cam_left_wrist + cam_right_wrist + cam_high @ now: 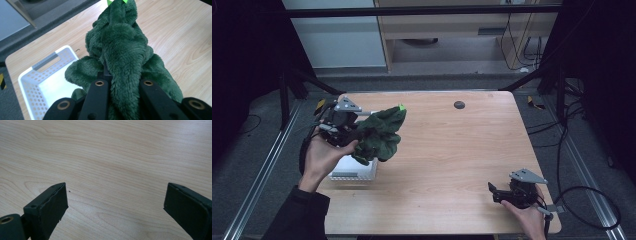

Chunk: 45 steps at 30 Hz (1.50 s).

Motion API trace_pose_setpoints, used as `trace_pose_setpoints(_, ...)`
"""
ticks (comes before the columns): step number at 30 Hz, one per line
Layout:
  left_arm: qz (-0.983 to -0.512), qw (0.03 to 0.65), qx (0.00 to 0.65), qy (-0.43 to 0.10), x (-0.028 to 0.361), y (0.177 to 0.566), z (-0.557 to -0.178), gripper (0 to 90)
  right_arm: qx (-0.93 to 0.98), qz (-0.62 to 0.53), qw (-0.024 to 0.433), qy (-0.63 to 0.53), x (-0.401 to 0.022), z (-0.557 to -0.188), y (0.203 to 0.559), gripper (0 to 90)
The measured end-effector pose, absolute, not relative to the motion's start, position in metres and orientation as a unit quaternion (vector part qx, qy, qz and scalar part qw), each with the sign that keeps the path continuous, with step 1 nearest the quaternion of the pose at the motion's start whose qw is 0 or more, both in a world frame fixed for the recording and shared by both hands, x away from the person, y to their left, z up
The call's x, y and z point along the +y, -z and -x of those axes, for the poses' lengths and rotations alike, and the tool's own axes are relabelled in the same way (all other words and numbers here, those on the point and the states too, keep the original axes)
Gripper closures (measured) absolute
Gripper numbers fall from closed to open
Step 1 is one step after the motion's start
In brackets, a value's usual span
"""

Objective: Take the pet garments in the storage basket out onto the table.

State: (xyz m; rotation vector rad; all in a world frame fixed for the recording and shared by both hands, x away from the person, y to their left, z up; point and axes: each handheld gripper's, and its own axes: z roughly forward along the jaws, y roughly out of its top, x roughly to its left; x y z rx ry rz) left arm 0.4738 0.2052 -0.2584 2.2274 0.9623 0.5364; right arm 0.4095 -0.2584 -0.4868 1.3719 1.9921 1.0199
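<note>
1. The left gripper (343,131) has its fingers (98,96) clenched on a dark green plush cloth (381,134). In the left gripper view the two black fingers flank a thick fold of the pile, so the grasp looks firm.

2. The cloth hangs free of the table (447,165), bunched and drooping from the fingers, with a small bright green tag (401,106) at its far tip, toward 1 o'clock from the left gripper in the high view.

3. The white perforated basket (354,171) sits on the table just under the cloth's lower edge, at about 5 o'clock from the left gripper in the high view. In the left gripper view it lies toward 9 o'clock of the cloth, and what shows of its inside looks empty.

4. The right gripper (498,192) rests low at the table's near right corner, well apart from the cloth and basket. Its fingers (51,205) are released and spread wide over bare wood, touching nothing.

5. As a judgement: the pick-up is done, with the cloth lifted and carried beside the basket. What seems left is to bring it over the opening, lower it in and let go. The loose folds could catch on the rim.

6. A small dark disc (459,104) lies on the table toward 12 o'clock, away from the work.
</note>
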Motion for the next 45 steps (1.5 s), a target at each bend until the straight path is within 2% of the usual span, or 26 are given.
trace_pose_setpoints(19, -0.875, 0.319, 0.318, -0.177, 0.140, 0.273, -0.482, 82.7, 0.731, -0.506, 0.255, -0.380, -0.260, -0.409, 0.486, 5.1)
trace_pose_setpoints(45, -0.888, 0.312, 0.302, -0.153, 0.090, 0.318, -0.503, 82.5, 0.731, -0.506, 0.262, -0.376, -0.262, -0.408, 0.487, 5.0)
